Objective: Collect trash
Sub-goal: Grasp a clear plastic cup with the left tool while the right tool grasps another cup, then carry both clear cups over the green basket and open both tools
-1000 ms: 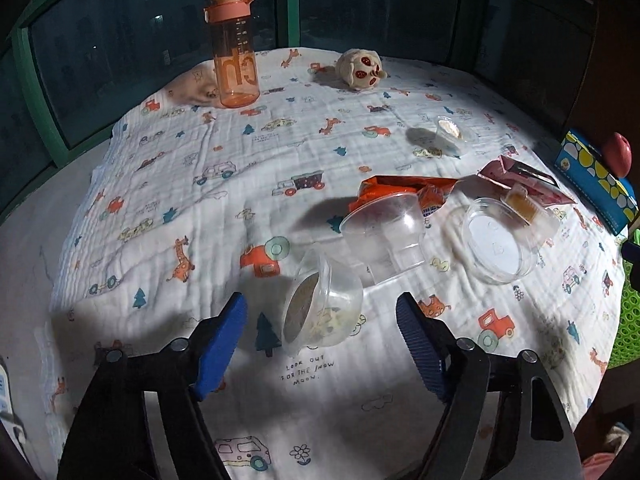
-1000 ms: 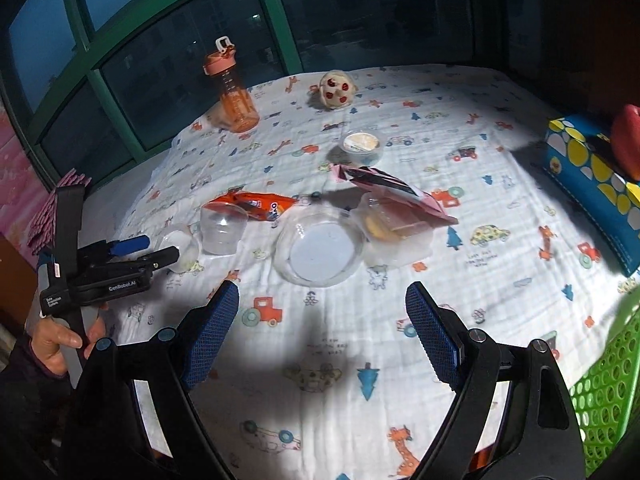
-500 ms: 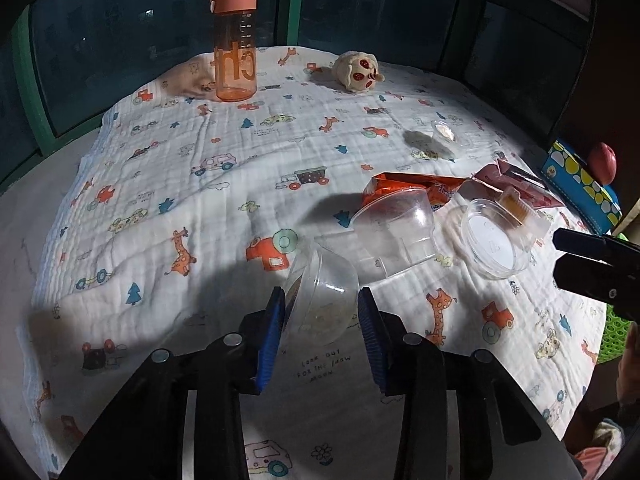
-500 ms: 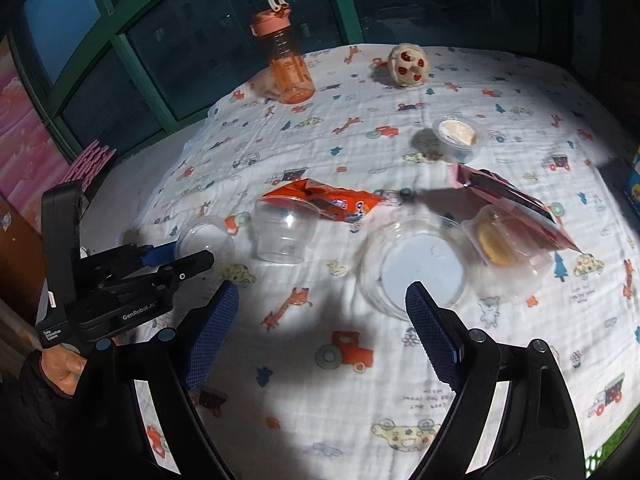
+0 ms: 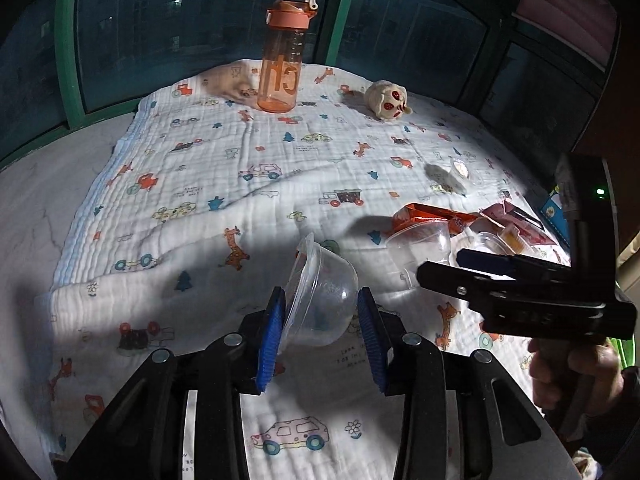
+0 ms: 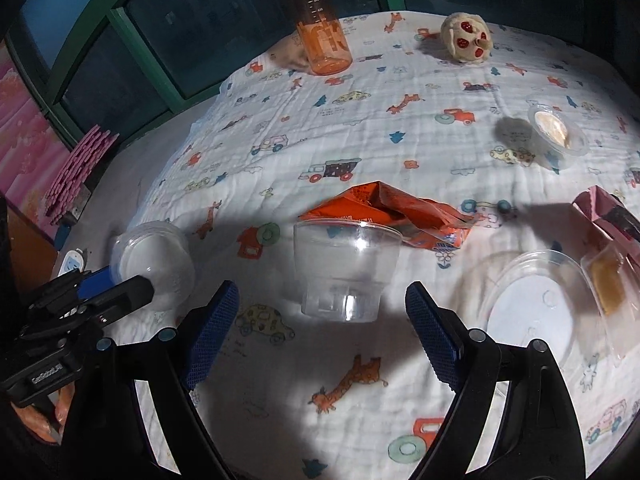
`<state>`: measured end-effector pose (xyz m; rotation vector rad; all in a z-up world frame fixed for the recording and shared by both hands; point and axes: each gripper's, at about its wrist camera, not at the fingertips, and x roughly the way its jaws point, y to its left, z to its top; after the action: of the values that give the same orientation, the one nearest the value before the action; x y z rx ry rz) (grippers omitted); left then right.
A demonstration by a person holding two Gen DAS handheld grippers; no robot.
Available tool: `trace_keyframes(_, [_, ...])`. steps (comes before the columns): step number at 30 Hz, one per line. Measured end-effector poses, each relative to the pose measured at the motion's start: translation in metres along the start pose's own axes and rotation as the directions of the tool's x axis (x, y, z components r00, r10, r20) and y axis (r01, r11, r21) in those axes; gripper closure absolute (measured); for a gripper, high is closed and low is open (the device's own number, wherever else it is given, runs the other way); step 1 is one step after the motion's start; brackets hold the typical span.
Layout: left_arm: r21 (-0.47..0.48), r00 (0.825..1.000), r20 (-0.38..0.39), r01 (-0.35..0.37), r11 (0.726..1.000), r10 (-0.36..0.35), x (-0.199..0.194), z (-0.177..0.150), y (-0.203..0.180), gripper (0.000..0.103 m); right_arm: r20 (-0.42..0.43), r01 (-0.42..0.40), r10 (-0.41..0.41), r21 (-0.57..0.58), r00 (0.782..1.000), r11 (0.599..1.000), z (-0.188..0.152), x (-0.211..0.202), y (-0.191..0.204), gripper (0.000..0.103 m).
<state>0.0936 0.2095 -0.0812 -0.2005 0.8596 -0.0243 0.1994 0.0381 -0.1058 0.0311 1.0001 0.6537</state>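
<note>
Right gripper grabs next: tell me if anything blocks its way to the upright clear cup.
Nothing visible does. The right gripper is open, its jaws either side of the clear plastic cup just ahead. The orange wrapper lies behind the cup, not between.

Left claw point(image 5: 322, 330) grips a small clear plastic tub point(image 5: 322, 298), tilted, above the printed white blanket point(image 5: 248, 176); the right claw point(image 5: 448, 266) hovers beside it, over a clear plastic cup point(image 5: 420, 242).

The surface is covered by a white blanket point(image 6: 360, 128) printed with vehicles and giraffes. Placed on it are an orange bottle point(image 6: 324, 32), a plush toy point(image 6: 468, 40), a clear cup point(image 6: 344, 272), an orange wrapper point(image 6: 400, 212), a round lid point(image 6: 532, 312) and a small tub point(image 6: 556, 128).
</note>
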Motion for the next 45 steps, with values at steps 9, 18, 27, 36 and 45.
trace_keyframes(9, [-0.011, 1.0, 0.004, 0.009, 1.0, -0.009, -0.005, 0.0, 0.003, 0.067, -0.007, 0.03, -0.03, 0.031, 1.0, 0.999, 0.008, 0.022, -0.002, 0.042])
trace_keyframes(18, [0.012, 0.999, 0.018, 0.033, 0.999, -0.033, -0.013, 0.003, -0.01, 0.067, 0.04, 0.009, -0.01, 0.01, 0.999, 1.0, -0.007, -0.019, 0.0, 0.042])
trace_keyframes(27, [0.093, 0.993, 0.032, 0.11, 0.99, -0.114, -0.022, 0.006, -0.061, 0.067, 0.114, 0.032, -0.042, 0.088, 0.993, 0.996, -0.042, -0.086, -0.03, 0.042])
trace_keyframes(36, [0.197, 0.973, -0.014, 0.228, 0.953, -0.23, -0.017, 0.001, -0.145, 0.067, 0.163, 0.113, -0.145, 0.191, 0.976, 0.975, -0.086, -0.152, -0.084, 0.042])
trace_keyframes(45, [0.306, 0.943, -0.08, 0.332, 0.892, -0.324, -0.009, -0.009, -0.23, 0.067, 0.197, 0.206, -0.268, 0.288, 0.943, 0.935, -0.125, -0.212, -0.135, 0.042])
